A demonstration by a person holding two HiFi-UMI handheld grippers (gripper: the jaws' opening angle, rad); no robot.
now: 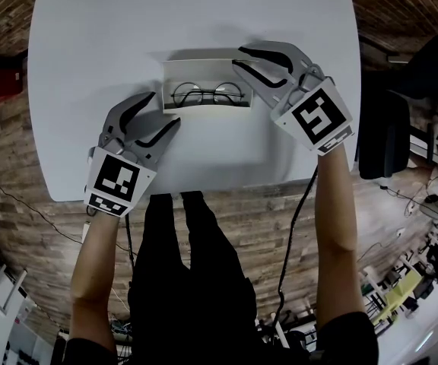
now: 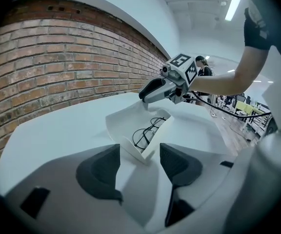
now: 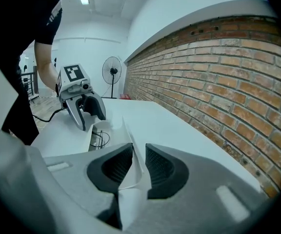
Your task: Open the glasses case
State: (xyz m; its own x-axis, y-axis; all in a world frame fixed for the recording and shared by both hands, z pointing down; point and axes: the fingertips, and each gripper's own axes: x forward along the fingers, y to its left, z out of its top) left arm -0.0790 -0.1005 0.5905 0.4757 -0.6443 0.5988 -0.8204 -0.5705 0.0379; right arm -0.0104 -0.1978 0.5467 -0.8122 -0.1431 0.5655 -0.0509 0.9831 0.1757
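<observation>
Now the glasses case [image 1: 204, 73], which looks light, lies open on the tabletop [image 1: 90, 67], its thin bendy lid [image 1: 200, 55] pinched at the edge by the right gripper [image 1: 236, 57]'s jaws, while the left gripper [image 1: 166, 109]'s jaws gape empty.

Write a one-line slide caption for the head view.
Right gripper grips the lid of the open glasses case; left gripper open beside it.

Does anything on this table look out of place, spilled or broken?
Nothing stands out. The glasses case lies open and square on the white table, with the glasses flat inside. The right gripper has its jaws pinched on the raised lid; the left gripper sits open by the case's near corner.
</observation>
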